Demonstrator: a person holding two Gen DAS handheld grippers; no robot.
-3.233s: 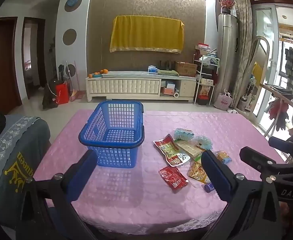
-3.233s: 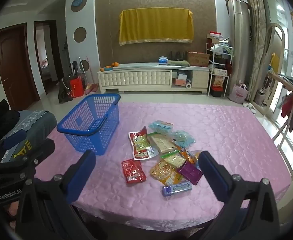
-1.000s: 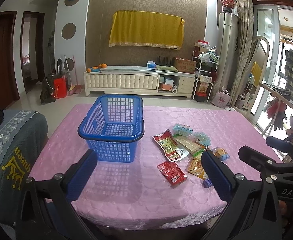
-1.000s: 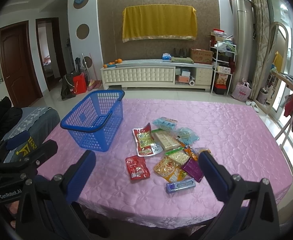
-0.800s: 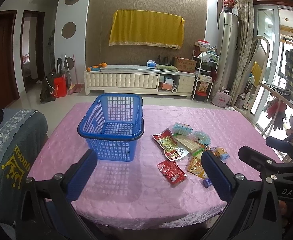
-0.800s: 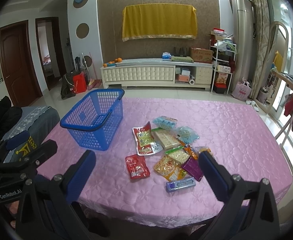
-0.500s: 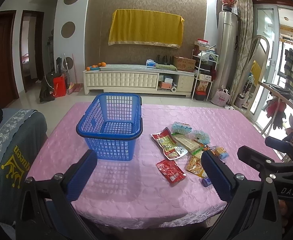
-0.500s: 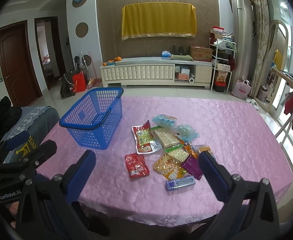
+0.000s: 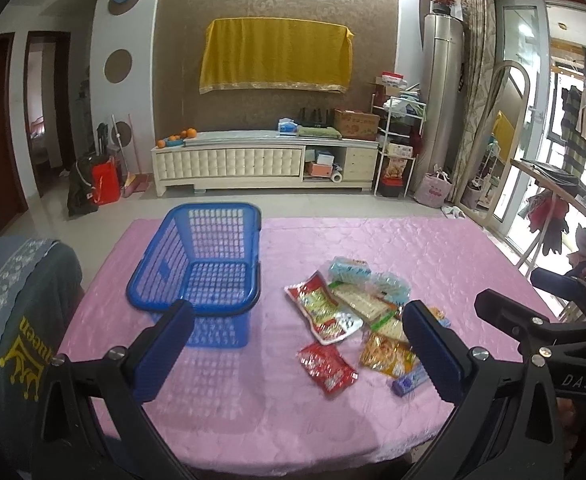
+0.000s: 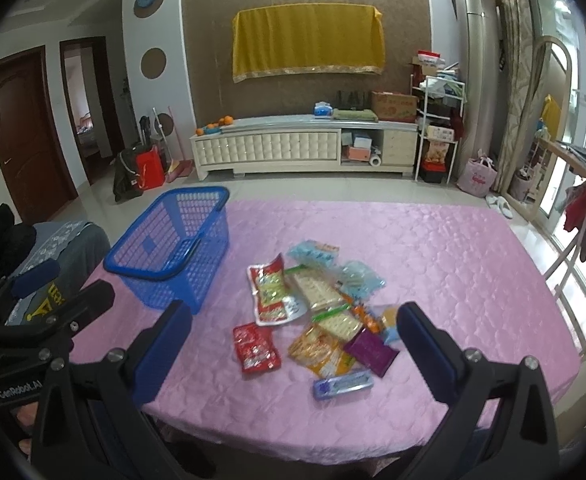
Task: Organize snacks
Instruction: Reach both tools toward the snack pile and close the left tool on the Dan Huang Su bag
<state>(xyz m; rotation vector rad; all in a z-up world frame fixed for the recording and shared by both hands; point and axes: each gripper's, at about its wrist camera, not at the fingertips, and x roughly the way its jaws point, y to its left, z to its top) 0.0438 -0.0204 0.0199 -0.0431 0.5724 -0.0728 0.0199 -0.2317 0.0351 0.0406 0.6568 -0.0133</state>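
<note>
Both claws, left [image 9: 299,346] and right [image 10: 295,344], hang wide and empty. Best start: pinch the red packet [image 10: 256,346] at an edge, then lift it into the basket [image 10: 173,240].

Bare pink tablecloth [image 10: 433,256] lies right of the snack pile [image 10: 317,312] and in front of it. Left of the pile, the blue basket [image 10: 173,236] stands upright, top open, a bare strip between them.
</note>
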